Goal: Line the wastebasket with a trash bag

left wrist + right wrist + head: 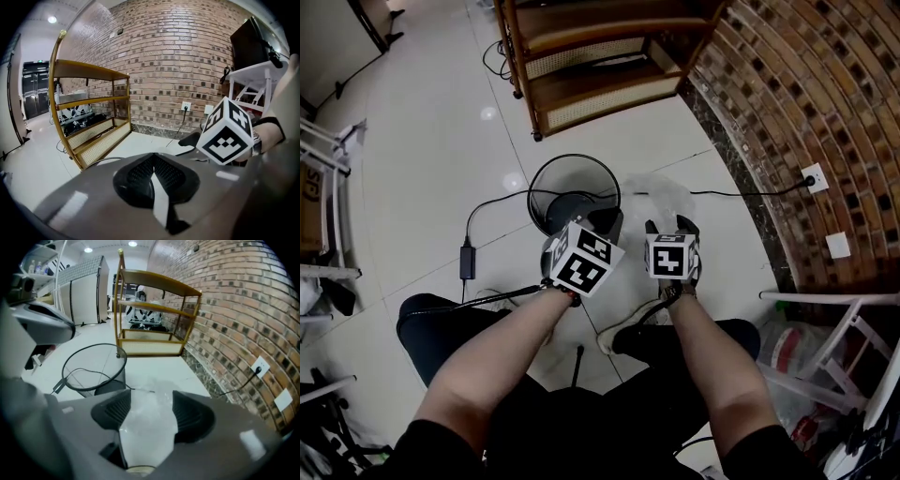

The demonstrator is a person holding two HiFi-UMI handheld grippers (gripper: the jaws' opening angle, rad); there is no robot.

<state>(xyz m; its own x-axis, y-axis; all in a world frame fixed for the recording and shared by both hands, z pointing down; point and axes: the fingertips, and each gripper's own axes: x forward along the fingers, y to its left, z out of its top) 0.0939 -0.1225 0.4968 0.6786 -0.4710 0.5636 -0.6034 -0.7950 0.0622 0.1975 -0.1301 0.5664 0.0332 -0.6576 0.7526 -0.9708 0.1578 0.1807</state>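
The black mesh wastebasket (546, 174) stands empty on the pale tiled floor, with no bag in it. A crumpled clear trash bag (664, 195) lies on the floor just to its right. My left gripper (605, 225) hovers over the basket's near right rim, its jaws shut with nothing between them (153, 157). My right gripper (669, 225) is beside it above the bag's near edge. In the right gripper view its jaws (151, 397) stand wide open and the bag (147, 432) shows in the gap, not pinched. The basket (108, 373) is to the left there.
A wooden rattan shelf (591, 66) stands behind the basket, and a curved brick wall (806, 103) with a socket (814, 176) runs along the right. A black cable with a power adapter (467, 261) lies left of the basket. A white rack (834, 347) stands at the right.
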